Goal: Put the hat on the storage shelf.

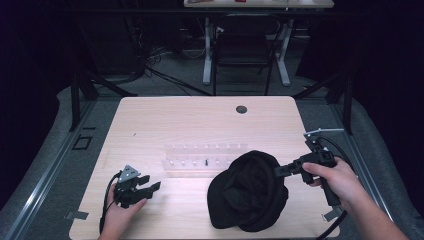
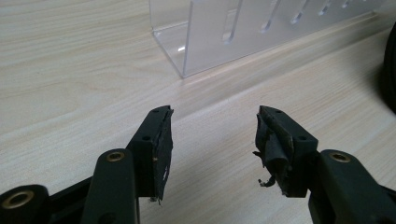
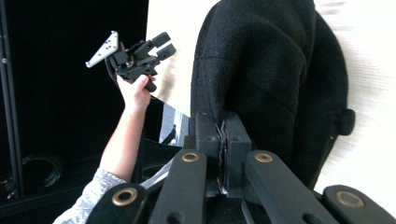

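Note:
A black knitted hat (image 1: 247, 190) lies on the wooden table (image 1: 200, 120), front right of centre. My right gripper (image 1: 277, 171) comes in from the right and is shut on the hat's right edge. In the right gripper view the jaws (image 3: 223, 122) are closed together, pinching the dark fabric (image 3: 271, 60). My left gripper (image 1: 152, 184) hovers low over the front left of the table, open and holding nothing. Its view shows the two pads (image 2: 161, 140) wide apart over bare wood, with the hat's edge (image 2: 391, 70) at far right. The left gripper (image 3: 161, 44) also appears in the right gripper view.
A clear acrylic rack (image 1: 205, 155) with slots stands mid-table, just behind the hat; its corner (image 2: 224, 32) is ahead of my left gripper. A small dark pin (image 1: 206, 161) sits in it. A round hole (image 1: 241, 109) marks the far table edge, with a chair (image 1: 245, 45) beyond.

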Action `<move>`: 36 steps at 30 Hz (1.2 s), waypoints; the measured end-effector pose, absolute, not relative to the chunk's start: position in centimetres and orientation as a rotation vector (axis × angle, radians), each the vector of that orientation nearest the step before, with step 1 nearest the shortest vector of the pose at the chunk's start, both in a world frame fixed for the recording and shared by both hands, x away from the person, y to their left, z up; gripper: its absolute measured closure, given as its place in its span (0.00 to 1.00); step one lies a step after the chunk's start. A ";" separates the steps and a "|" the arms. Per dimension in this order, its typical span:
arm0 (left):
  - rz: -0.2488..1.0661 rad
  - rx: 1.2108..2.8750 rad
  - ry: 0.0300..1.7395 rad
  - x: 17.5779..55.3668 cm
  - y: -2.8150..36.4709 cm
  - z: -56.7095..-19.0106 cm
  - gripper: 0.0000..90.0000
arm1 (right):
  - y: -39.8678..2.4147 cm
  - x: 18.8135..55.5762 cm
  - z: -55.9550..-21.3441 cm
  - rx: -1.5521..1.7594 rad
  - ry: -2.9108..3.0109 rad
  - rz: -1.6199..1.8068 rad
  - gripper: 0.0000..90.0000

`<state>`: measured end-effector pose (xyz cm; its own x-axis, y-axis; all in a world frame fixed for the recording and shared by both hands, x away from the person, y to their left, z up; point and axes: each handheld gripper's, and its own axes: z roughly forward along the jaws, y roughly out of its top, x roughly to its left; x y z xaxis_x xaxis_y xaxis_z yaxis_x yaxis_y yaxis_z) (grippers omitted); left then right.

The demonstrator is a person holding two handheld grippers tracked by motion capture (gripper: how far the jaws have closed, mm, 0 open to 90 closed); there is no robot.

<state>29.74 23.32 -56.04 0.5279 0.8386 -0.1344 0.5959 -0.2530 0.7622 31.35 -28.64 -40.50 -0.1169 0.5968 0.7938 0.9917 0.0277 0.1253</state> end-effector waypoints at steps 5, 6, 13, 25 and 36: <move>0.384 1.965 1.167 29.8 23.3 -56.1 0.51 | -28.5 31.2 -39.5 -1.581 -1.754 -0.995 0.98; 0.384 1.964 1.168 29.7 23.3 -56.1 0.51 | -28.5 31.2 -39.5 -1.581 -1.754 -0.995 0.98; 0.383 1.961 1.169 29.7 23.3 -56.0 0.51 | -28.8 31.1 -38.3 -1.579 -1.742 -1.044 0.98; 0.379 1.965 1.169 29.8 23.3 -56.1 0.51 | -29.4 31.3 -37.3 -1.576 -1.719 -1.077 0.98; 0.383 1.961 1.169 29.8 23.3 -56.1 0.50 | -30.1 31.2 -35.3 -1.571 -1.713 -1.152 0.98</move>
<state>29.75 23.30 -56.09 0.5262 0.8394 -0.1364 0.5956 -0.2493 0.7636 31.16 -30.09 -35.34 -0.1738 0.5100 0.8424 0.9725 -0.0458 0.2284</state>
